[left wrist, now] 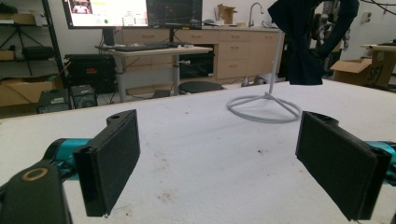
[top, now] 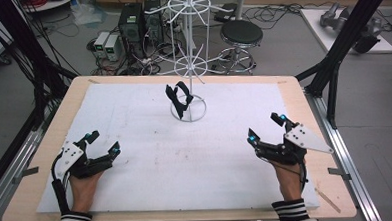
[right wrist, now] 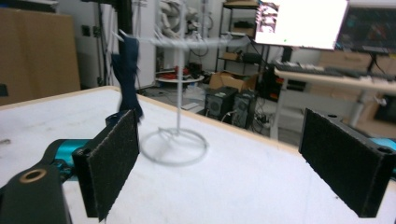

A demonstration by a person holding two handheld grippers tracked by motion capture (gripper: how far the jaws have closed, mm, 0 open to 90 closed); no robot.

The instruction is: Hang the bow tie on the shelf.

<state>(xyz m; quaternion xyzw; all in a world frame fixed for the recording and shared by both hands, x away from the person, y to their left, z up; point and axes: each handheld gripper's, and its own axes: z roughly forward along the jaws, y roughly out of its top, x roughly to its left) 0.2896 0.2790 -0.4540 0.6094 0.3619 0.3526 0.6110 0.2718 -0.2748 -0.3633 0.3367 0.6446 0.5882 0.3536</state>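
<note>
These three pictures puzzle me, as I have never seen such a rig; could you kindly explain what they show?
A person sits at a table covered by a white mat, holding a hand-operated tool in each hand: the left gripper and the right gripper. One picture looks down from above; the other two come from cameras riding on each gripper, looking along its black jaws. On the mat stands a white wire rack with a dark cloth hanging from it. Both grippers' jaws are open and hold nothing.

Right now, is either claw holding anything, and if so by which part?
Nothing is held. The left claw and the right claw both stand open over the table, and the dark cloth hangs on the white rack.
</note>
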